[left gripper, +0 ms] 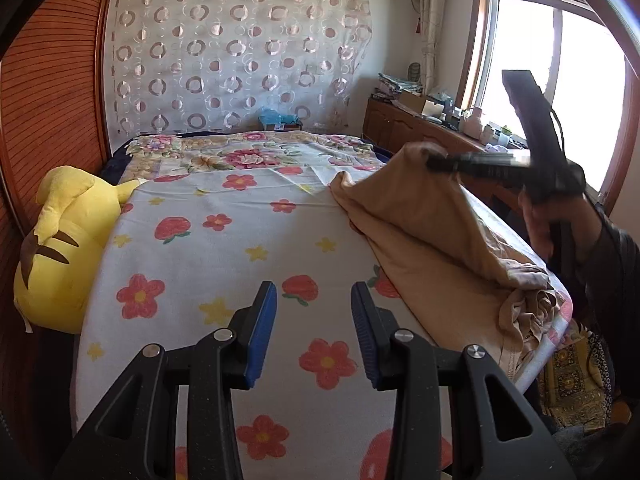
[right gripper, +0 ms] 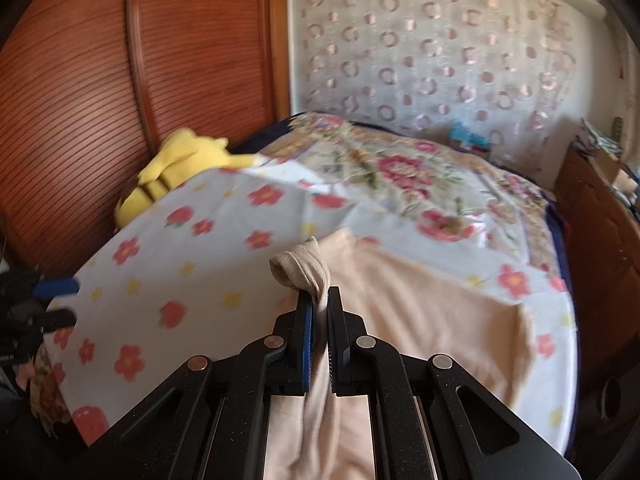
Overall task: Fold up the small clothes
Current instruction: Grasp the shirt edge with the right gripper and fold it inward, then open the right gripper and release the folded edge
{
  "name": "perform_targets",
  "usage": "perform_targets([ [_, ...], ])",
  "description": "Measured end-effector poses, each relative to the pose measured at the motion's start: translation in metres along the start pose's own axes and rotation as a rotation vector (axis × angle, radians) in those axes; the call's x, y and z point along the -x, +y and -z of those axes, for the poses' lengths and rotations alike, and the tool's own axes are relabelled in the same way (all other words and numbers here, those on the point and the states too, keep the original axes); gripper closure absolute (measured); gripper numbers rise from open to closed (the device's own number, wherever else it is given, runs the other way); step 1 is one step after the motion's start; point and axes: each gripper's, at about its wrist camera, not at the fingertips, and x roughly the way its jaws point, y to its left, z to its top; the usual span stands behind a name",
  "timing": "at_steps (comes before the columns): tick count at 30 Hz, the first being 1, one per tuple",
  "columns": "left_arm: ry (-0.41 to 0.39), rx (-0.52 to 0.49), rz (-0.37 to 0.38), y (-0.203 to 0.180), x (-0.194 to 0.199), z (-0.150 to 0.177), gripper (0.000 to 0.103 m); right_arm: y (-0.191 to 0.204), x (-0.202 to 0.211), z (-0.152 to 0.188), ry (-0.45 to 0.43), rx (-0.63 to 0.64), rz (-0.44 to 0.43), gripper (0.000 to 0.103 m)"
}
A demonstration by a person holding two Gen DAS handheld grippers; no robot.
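While the garment hangs half raised, this is how things lie, left to right across the frames.

Plush toy (left gripper: 66,248): yellow, at the far left edge of the left wrist view, wedged between the bed and the wooden wardrobe (left gripper: 52,92); clear of the work.

Bed (left gripper: 224,240): covered by a white sheet printed with red flowers, which fills the middle of both views and is the folding surface.

Left gripper (left gripper: 314,332): bottom centre of the left wrist view, released, its blue pads apart with nothing between them, above bare sheet and well apart from the cloth.

Garment (left gripper: 420,232): a small beige piece of clothing on the right side of the left wrist view, one end lifted into a peak, the rest trailing down to a bunched heap near the bed's right edge.

Right gripper (right gripper: 320,312): bottom centre of the right wrist view, clenched on a gathered corner of the garment, a tuft of cloth poking out above the pads.

Step in hand: judged to be lifting the garment to spread it flat before folding.

Doing it well: raise it until the bunched end unrolls; take a second corner with the free gripper; pull the edge taut; lay it on the open sheet, away from the bed's edge.
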Motion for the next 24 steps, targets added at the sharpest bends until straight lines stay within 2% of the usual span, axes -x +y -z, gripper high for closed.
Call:
perform_targets([
  [3, 0.001, -0.006, 0.006, -0.003, -0.001, 0.0, 0.063, -0.039, 0.014, -0.013, -0.034, -0.008, 0.124, 0.097],
  [7, 0.003, -0.013, 0.015, -0.007, -0.001, 0.0, 0.063, -0.095, 0.01, -0.017, 0.001, -0.129, 0.244, 0.097],
  [10, 0.007, -0.02, 0.024, -0.01, -0.003, 0.001, 0.063, -0.126, -0.006, -0.005, 0.063, -0.245, 0.284, 0.097],
  [12, 0.012, -0.024, 0.03, -0.013, -0.004, 0.002, 0.063, -0.132, -0.013, 0.002, 0.087, -0.261, 0.307, 0.09],
  [17, 0.026, -0.037, 0.047, -0.022, -0.01, 0.004, 0.063, -0.115, -0.008, 0.012, 0.094, -0.238, 0.32, 0.076],
  [19, 0.029, -0.043, 0.056, -0.027, -0.012, 0.004, 0.063, -0.103, -0.003, 0.013, 0.084, -0.222, 0.318, 0.076],
  [24, 0.038, -0.072, 0.08, -0.043, -0.015, 0.006, 0.063, -0.064, 0.031, 0.051, 0.051, -0.186, 0.235, 0.076],
])
